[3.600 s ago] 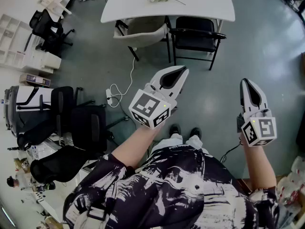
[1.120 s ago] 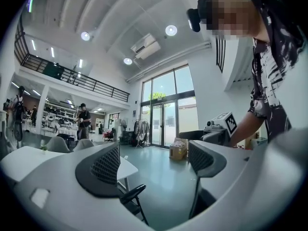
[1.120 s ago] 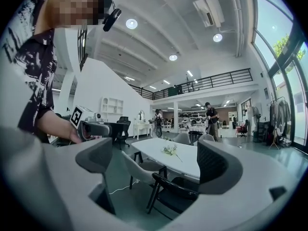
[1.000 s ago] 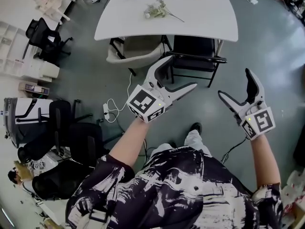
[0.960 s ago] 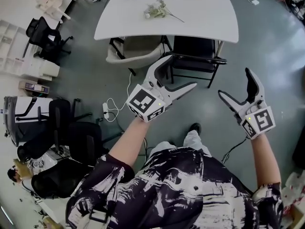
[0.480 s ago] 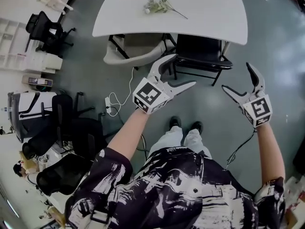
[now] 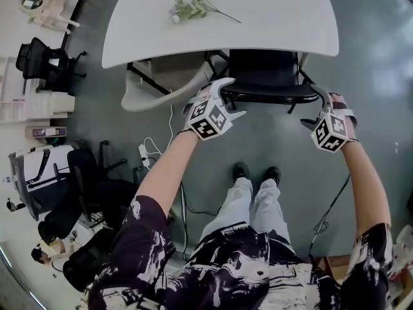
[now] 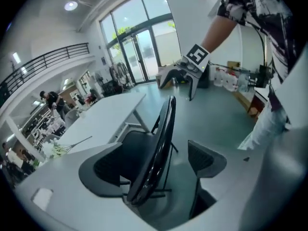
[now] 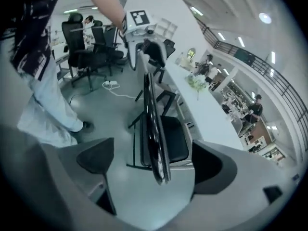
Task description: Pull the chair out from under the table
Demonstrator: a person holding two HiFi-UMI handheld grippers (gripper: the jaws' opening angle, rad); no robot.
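A black chair (image 7: 264, 70) sits tucked under the white table (image 7: 284, 24), its backrest (image 7: 271, 96) toward me. My left gripper (image 7: 230, 99) is at the backrest's left end, open, one jaw on each side of the top edge. My right gripper (image 7: 316, 110) stands open the same way at the right end. In the left gripper view the backrest (image 8: 161, 143) runs between the spread jaws of that gripper (image 8: 156, 170) without being clamped. The right gripper view shows the backrest (image 9: 154, 129) between the wide jaws of the right gripper (image 9: 154, 165).
A pale shell chair (image 7: 151, 94) stands under the table's left side. A flower sprig (image 7: 192, 4) lies on the tabletop. A power strip with a white cable (image 7: 146, 152) lies on the floor at left, near black office chairs (image 7: 97, 179). My feet (image 7: 255, 173) are just behind the chair.
Both grippers, shut 3.6 s ago, opened and moved forward. They now straddle the two ends of the chair's backrest. I have stepped closer to the table.
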